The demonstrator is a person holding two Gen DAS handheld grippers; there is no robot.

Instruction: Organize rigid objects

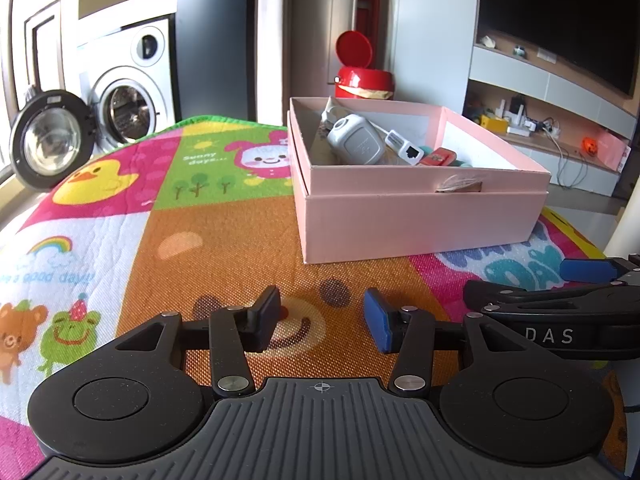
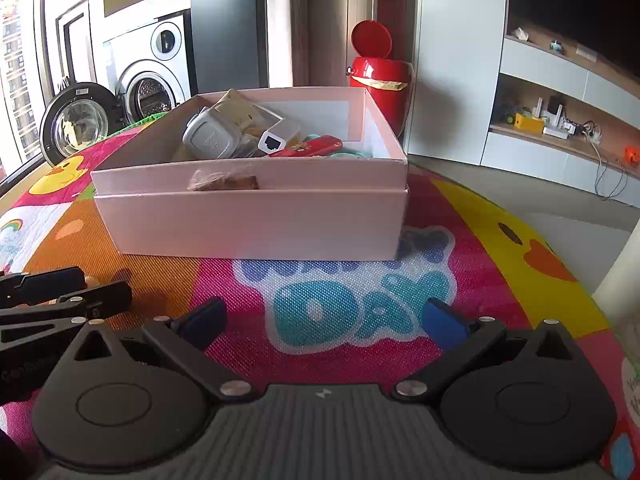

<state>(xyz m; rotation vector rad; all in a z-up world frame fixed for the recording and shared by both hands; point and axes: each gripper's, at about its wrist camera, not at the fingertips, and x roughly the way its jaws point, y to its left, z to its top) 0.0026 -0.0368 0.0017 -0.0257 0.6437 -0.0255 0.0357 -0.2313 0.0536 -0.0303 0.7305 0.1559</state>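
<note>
Your fingers (image 1: 376, 322) hold nothing: the left gripper (image 1: 322, 320) is partly spread, the right gripper (image 2: 326, 320) wide. The pink box (image 2: 256, 220) sits ahead on the play mat (image 2: 500, 240), cluttered. Reach in carelessly and you may snag its rim.

Bright daylight from a window on the left (image 2: 16, 92). Silver front-loading washing machine (image 1: 128, 92) against the far wall, round door hanging open (image 1: 48, 140). Glossy red pedal bin with its lid up (image 2: 378, 76) by a pale door. Big dark TV screen (image 1: 560, 20) above grey-and-wood shelving (image 2: 560, 120). Colourful cartoon play mat (image 1: 120, 200) in the foreground.
</note>
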